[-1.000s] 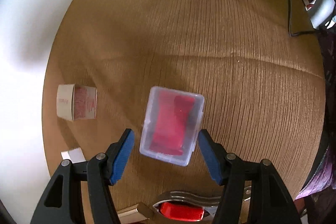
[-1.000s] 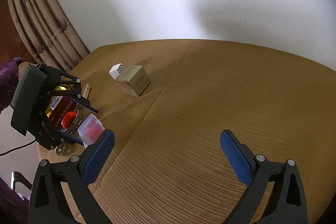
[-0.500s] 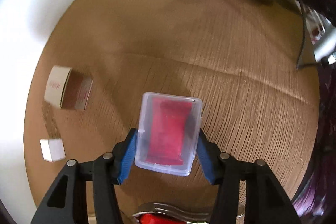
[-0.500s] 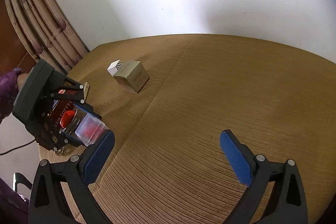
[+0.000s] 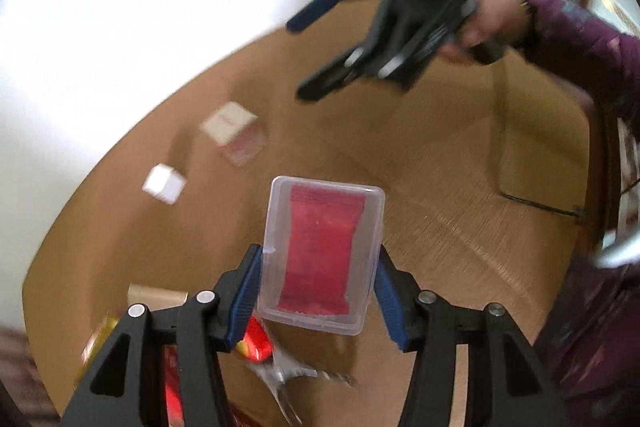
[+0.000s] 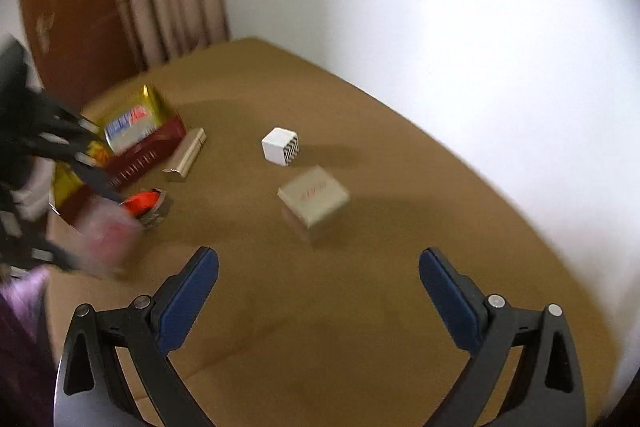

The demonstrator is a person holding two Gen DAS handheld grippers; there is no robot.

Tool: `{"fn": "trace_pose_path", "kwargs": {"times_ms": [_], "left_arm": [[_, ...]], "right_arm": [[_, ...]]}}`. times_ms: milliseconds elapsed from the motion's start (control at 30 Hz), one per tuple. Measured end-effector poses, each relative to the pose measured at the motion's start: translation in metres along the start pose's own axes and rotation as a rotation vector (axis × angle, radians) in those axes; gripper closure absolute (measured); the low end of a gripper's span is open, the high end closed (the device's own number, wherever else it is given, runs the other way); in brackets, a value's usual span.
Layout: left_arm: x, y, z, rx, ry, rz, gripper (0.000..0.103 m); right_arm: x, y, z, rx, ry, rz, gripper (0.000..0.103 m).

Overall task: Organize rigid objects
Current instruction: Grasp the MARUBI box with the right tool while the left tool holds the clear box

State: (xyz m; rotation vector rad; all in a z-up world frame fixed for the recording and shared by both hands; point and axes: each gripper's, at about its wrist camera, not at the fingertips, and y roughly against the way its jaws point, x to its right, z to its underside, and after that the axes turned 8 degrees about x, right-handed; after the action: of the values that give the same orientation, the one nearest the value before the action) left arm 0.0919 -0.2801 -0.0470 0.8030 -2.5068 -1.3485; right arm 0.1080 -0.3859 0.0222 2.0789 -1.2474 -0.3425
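Left claw (image 5: 318,291) clamped on clear box (image 5: 322,253); right claw (image 6: 318,291) apart, empty

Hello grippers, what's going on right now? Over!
Left gripper shut on clear box. Right gripper open, empty. Tan box ahead, nothing blocking.

Beyond the left jaws, the right gripper (image 5: 320,55) and the beige box (image 5: 234,131) are smeared by motion. Below those jaws, a red packet (image 5: 252,341) is partly hidden. Left of the right jaws, the left gripper's clear case (image 6: 108,239) is a pink blur.
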Motion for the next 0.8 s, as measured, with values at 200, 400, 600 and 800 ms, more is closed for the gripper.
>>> {"fn": "trace_pose_path", "kwargs": {"times_ms": [200,400,600,800], "left_arm": [[0.003,0.044,0.038,0.038,0.173,-0.07,0.048],[-0.026,0.078,0.068,0.026,0.349,-0.127,0.048],[-0.04,0.109,0.084,0.029,0.438,-0.182,0.048],[-0.052,0.146,0.103,0.057,0.553,-0.265,0.048]], "right_arm": [[-0.021,-0.064,-0.026,-0.186,0.276,0.009,0.002],[-0.019,-0.106,-0.033,-0.271,0.345,-0.008,0.002],[-0.005,-0.122,-0.034,-0.333,0.275,-0.061,0.051],[-0.002,-0.111,-0.02,-0.335,0.175,0.004,0.059]]}}
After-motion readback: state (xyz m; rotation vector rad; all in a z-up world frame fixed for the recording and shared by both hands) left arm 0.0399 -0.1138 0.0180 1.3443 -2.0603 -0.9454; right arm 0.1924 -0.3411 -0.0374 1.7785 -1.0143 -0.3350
